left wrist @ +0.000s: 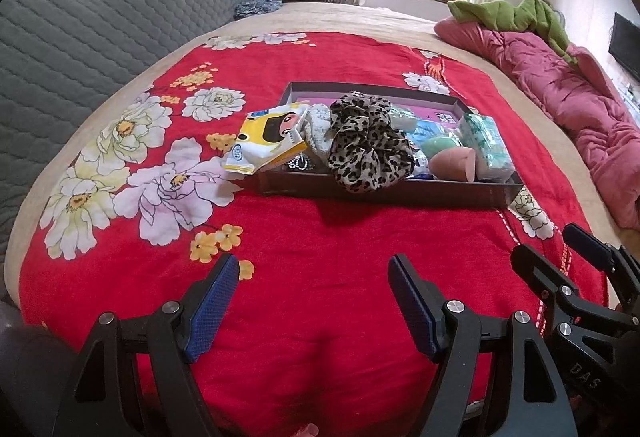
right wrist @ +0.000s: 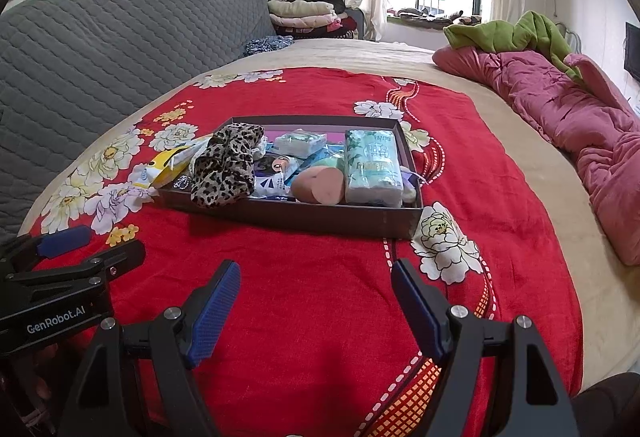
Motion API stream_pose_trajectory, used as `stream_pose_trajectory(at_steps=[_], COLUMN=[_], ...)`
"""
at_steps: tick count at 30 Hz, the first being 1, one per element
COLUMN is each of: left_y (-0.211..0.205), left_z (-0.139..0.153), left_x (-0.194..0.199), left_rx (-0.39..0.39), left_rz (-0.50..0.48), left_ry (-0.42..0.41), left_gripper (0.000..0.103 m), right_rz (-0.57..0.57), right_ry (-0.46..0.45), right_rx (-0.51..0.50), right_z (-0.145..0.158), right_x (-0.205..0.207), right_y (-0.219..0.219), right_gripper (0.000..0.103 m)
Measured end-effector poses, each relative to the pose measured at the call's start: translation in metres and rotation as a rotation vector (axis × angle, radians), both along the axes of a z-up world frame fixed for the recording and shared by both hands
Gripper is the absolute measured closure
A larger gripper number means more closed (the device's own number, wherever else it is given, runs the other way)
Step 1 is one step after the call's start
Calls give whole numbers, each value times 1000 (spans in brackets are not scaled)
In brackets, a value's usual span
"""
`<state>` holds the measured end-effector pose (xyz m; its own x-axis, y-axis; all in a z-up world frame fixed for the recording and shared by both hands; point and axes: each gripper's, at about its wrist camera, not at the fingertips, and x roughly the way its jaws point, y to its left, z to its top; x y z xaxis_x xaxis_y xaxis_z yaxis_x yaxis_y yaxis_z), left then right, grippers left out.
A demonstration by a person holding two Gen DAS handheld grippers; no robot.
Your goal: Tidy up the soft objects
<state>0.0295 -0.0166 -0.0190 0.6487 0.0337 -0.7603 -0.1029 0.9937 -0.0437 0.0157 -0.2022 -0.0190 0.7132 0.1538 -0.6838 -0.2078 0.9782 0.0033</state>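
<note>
I hold my left gripper [left wrist: 312, 269] and right gripper [right wrist: 316, 275] spread and empty above the red blanket [right wrist: 304, 277], "GenRobot.AI" printed on the left one, the dark tray [right wrist: 304, 215] of soft items ahead, leopard scrunchie [right wrist: 226, 167] draped over its front rim.

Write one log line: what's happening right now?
left gripper: open, empty | right gripper: open, empty | tray: filled | leopard scrunchie: overhanging rim
</note>
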Motion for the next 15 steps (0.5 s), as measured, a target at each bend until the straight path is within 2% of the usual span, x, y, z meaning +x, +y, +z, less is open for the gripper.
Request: stream_pose_trajectory(at_steps=[15], left_y=[2], left_z=[-2], left_x=[2], left_rx=[4], left_rz=[10], left_ry=[7], left_gripper=[25], right_rz=[-3], right_ry=[3], right_rx=[-2], right_z=[-2], right_x=[1], right_y=[-1], right_gripper=[26])
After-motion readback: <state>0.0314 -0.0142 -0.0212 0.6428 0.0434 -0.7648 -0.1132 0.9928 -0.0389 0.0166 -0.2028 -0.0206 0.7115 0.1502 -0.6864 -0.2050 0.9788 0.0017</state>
